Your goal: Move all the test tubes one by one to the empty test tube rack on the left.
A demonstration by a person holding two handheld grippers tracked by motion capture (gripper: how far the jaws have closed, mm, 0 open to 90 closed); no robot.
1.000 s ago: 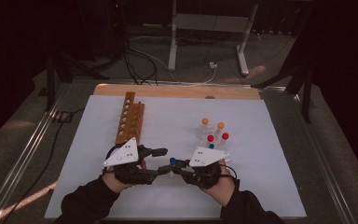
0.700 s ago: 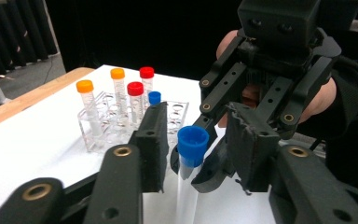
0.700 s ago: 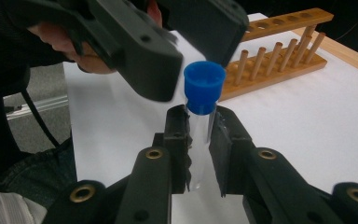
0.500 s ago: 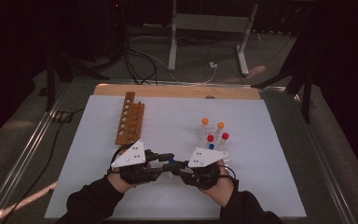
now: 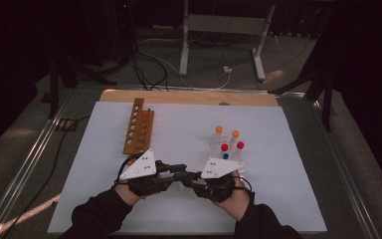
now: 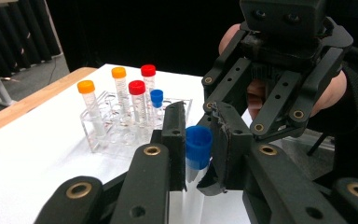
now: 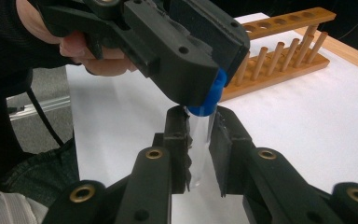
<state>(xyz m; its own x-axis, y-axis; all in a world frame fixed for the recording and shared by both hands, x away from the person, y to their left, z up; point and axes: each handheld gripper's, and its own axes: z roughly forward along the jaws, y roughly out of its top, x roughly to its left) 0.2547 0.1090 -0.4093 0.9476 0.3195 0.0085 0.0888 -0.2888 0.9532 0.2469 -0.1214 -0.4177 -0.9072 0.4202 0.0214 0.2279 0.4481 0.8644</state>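
Note:
A clear tube (image 7: 198, 140) with a blue cap (image 6: 198, 145) is held between my two grippers, low over the white mat's front middle. My right gripper (image 7: 198, 135) is shut on the tube's clear body. From the opposite side my left gripper (image 6: 198, 135) is shut on the blue cap; its jaws have just been closing onto it. In the high view the left gripper (image 5: 180, 170) and right gripper (image 5: 188, 177) meet tip to tip. The tube's lower end is hidden behind the jaws.
A clear rack (image 5: 227, 149) holds several capped tubes, orange, red and blue, just behind the right hand. A wooden peg rack (image 5: 138, 127) lies at the back left. The white mat (image 5: 288, 164) has bare room on both sides.
The left gripper's jaws, wide apart a second ago, have drawn together around the blue cap. Both hands have stayed where they were, and the right gripper still clamps the tube.

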